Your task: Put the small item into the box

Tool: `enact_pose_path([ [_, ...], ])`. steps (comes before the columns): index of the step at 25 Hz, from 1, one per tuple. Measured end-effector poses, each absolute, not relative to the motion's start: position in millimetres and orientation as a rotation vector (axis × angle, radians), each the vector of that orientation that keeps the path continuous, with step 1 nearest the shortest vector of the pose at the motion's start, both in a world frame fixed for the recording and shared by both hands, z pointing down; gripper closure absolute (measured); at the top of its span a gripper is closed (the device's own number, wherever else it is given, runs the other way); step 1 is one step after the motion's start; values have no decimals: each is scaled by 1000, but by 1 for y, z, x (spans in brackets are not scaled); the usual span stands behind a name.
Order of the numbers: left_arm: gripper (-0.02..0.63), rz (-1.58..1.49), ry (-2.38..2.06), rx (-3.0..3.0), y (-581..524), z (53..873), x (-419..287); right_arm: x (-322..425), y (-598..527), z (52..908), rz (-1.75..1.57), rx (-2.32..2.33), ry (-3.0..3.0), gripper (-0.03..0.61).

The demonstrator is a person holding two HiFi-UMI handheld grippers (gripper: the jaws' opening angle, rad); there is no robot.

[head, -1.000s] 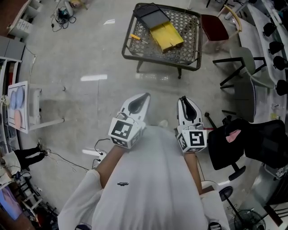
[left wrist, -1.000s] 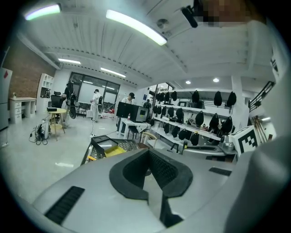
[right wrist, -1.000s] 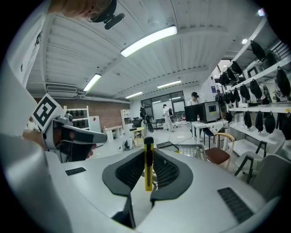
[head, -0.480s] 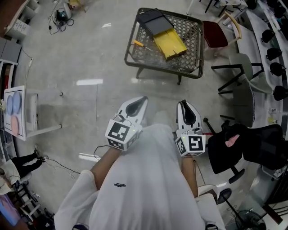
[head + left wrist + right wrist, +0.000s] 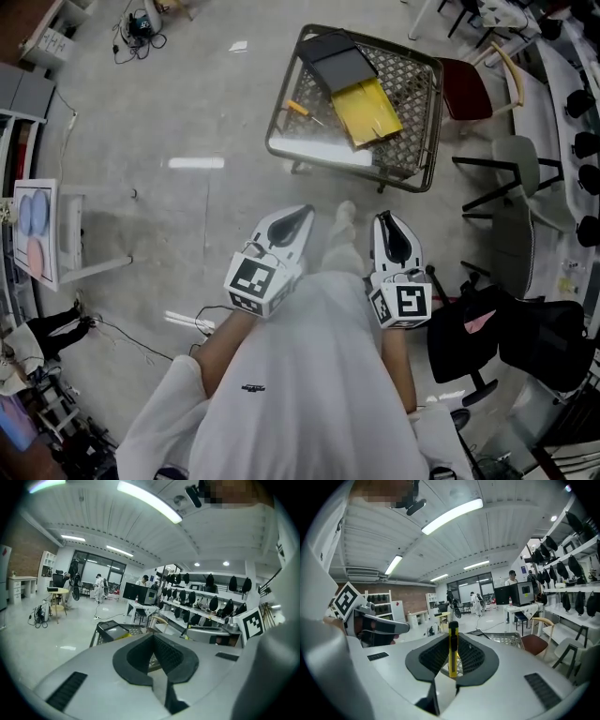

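Observation:
A yellow box [image 5: 372,111] with a dark lid [image 5: 336,58] folded back lies open on the wire-mesh table [image 5: 415,122] ahead of me. A small orange and yellow tool [image 5: 300,109] lies on the mesh left of the box. My right gripper [image 5: 453,654] is shut on a yellow utility knife [image 5: 453,644] that stands upright between the pads. In the head view the right gripper [image 5: 383,218] is held at waist height, short of the table. My left gripper [image 5: 304,210] is beside it, and the left gripper [image 5: 153,644] is shut with nothing in it.
A red chair [image 5: 467,88] and a grey chair [image 5: 521,167] stand to the right of the table. A black office chair [image 5: 511,330] is at my right side. A white stand [image 5: 45,232] is at the far left, and cables [image 5: 192,321] run over the floor.
The table and box have come nearer in the head view as the person walks toward them. Both grippers keep their pose and grip.

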State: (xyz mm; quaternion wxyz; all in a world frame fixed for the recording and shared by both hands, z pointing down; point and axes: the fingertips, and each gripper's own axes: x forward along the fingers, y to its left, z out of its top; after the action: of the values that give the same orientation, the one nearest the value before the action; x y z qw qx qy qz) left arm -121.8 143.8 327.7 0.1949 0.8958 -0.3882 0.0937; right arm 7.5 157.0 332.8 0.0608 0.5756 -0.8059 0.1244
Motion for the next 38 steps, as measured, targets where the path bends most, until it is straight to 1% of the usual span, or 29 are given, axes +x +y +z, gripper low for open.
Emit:
enact_pose_path([
  [7, 612, 291, -1108, 2489, 81, 334, -81, 49, 81, 332, 376, 1678, -2480, 531],
  [17, 612, 295, -1207, 2471, 10, 316, -36, 93, 0, 324, 376, 1585, -2575, 531],
  [26, 612, 310, -1218, 2432, -19, 325, -3, 122, -27, 345, 441, 1549, -2607, 531],
  [38, 612, 322, -1183, 2358, -55, 353, 16, 127, -57, 368, 510, 1476, -2592, 531],
])
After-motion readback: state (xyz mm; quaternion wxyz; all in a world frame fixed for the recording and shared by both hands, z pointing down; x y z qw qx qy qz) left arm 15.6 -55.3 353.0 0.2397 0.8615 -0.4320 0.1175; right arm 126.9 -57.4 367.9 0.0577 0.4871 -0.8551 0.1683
